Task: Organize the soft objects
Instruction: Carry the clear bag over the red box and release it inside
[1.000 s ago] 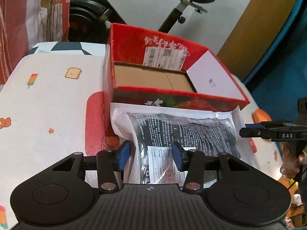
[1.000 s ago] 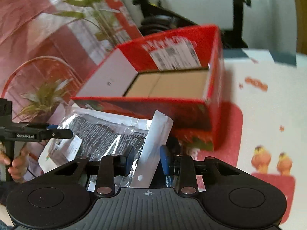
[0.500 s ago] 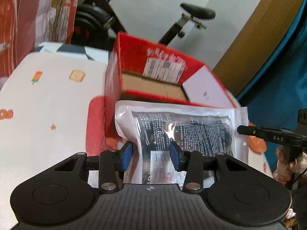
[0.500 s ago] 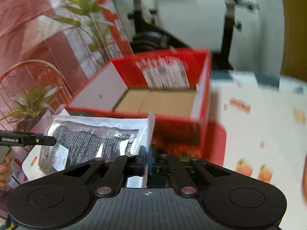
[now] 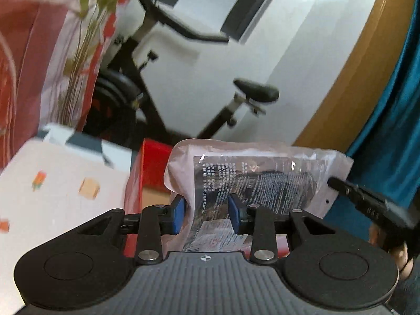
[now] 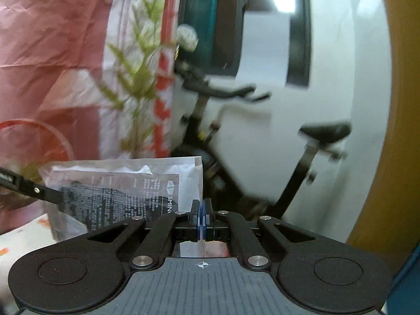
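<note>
In my left view, the left gripper, jaws just closing, holds the plastic pouch, now raised above the red box. In my right view, the right gripper pinches its edge; boxing comes next, I judge.

The plastic bag bears fine print (too small) — only "SMIN" reads.

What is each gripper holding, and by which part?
Both hold the clear plastic package: the right gripper pinches its edge flap; the left gripper, jaws just closing, straddles its bunched near end.
</note>
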`<action>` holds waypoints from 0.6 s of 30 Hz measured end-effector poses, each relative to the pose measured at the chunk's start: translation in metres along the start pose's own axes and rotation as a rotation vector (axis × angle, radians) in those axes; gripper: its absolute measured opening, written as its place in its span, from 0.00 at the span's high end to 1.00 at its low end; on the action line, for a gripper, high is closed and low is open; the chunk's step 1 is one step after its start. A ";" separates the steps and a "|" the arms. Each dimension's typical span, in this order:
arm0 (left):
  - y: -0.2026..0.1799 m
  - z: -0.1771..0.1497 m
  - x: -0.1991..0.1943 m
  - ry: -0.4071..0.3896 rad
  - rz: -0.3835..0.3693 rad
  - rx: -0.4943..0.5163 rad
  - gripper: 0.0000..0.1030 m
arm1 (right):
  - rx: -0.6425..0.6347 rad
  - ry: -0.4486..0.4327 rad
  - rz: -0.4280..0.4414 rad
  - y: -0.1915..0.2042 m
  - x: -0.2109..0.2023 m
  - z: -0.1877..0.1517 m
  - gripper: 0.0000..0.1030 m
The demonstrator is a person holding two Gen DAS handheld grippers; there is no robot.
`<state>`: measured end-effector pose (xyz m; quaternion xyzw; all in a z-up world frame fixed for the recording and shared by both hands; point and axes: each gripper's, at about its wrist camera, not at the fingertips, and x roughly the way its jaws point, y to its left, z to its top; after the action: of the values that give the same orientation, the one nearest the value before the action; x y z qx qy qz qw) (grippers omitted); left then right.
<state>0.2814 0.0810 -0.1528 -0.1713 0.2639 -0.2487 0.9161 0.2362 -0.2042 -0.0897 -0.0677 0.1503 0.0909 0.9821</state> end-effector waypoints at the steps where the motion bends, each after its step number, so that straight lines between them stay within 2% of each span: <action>1: -0.003 0.006 0.003 -0.024 0.001 0.010 0.64 | -0.007 -0.023 -0.023 -0.001 0.004 0.001 0.99; 3: -0.008 0.013 0.017 -0.059 0.007 0.043 0.64 | -0.028 -0.059 -0.068 -0.002 0.010 -0.001 0.99; 5: -0.007 0.015 0.033 -0.048 0.012 0.037 0.64 | -0.027 -0.064 -0.096 -0.005 0.020 -0.009 0.98; 10: 0.000 0.003 0.062 -0.006 0.034 0.050 0.64 | 0.020 0.021 -0.100 -0.009 0.038 -0.055 0.98; 13: 0.007 0.002 0.062 0.023 0.001 0.021 0.64 | 0.052 0.078 -0.086 -0.011 0.042 -0.081 0.98; 18: 0.006 0.004 0.055 0.044 -0.062 0.018 0.64 | 0.127 0.088 -0.084 -0.021 0.037 -0.094 0.98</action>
<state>0.3262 0.0564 -0.1744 -0.1657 0.2764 -0.2830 0.9033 0.2490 -0.2342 -0.1875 -0.0152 0.1956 0.0369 0.9799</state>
